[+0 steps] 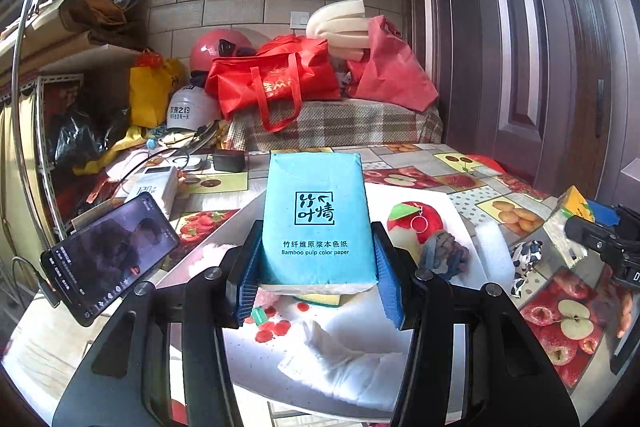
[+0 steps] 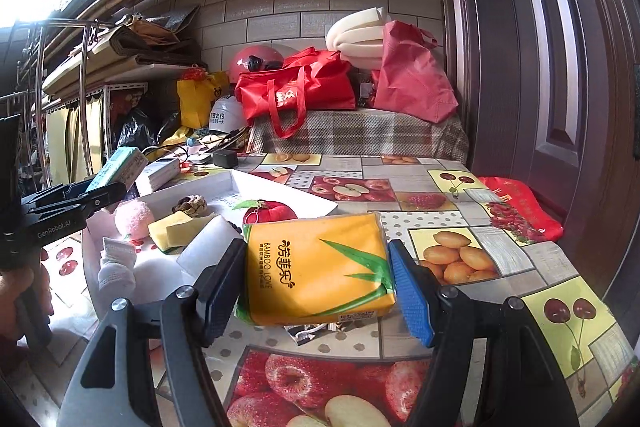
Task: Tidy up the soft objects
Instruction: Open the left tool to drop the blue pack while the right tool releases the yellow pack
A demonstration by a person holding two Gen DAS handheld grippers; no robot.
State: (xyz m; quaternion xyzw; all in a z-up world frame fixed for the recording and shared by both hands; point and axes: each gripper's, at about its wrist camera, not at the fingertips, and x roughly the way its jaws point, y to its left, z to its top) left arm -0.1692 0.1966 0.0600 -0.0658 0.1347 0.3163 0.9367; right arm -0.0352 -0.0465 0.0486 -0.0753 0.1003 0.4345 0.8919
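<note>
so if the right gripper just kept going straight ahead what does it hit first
The yellow tissue pack: it already lies between the open fingers of the right gripper, so going on would push into it. Past it lies the fruit-print tablecloth.

The white shallow tray (image 2: 240, 183) is crowded: red apple-shaped plush (image 2: 276, 213), yellow sponge block (image 2: 176, 229), pink fluffy ball (image 2: 134, 219), white sock (image 2: 114, 265). Bare tray floor shows only near its far corner. The fruit-print tablecloth (image 2: 460, 211) to the right lies open up to the red woven bag (image 2: 520, 207) by the door.
</note>
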